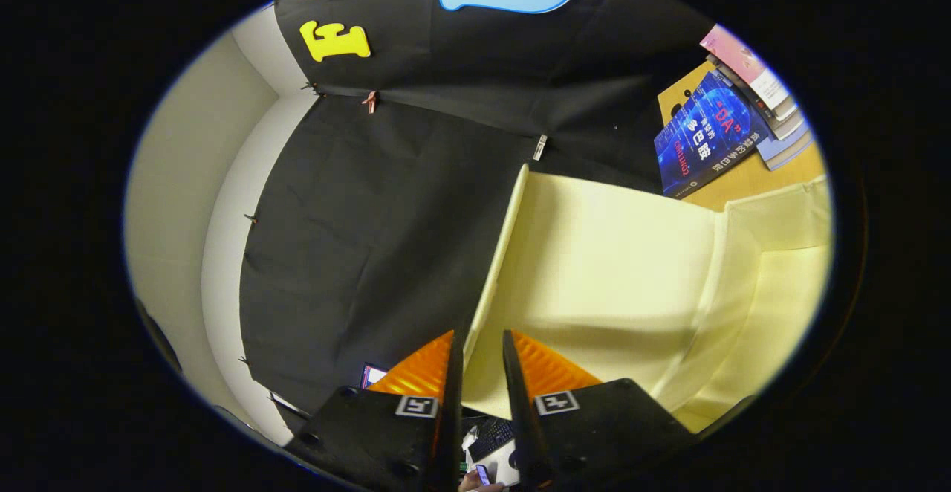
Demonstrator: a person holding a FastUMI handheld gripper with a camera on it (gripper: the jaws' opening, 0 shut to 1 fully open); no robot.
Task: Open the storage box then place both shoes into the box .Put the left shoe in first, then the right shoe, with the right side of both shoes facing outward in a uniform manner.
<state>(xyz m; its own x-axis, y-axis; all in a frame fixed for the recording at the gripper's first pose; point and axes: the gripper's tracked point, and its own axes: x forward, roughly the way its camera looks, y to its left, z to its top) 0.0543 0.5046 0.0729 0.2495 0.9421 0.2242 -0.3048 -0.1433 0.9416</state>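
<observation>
With the gripper (479,343) fingers narrowly apart around the pale box lid (594,269) edge, pinch firmly before lifting

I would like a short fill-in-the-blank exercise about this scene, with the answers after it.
1. The pale yellow storage box stands before a ___ cloth wall.
2. The edge of the box's flap runs down between the gripper's two ___.
3. Beyond the box, stacked ___ lie on a wooden surface.
Missing words: black; fingers; books.

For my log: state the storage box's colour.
Pale yellow storage box, clearest in the gripper view.
</observation>
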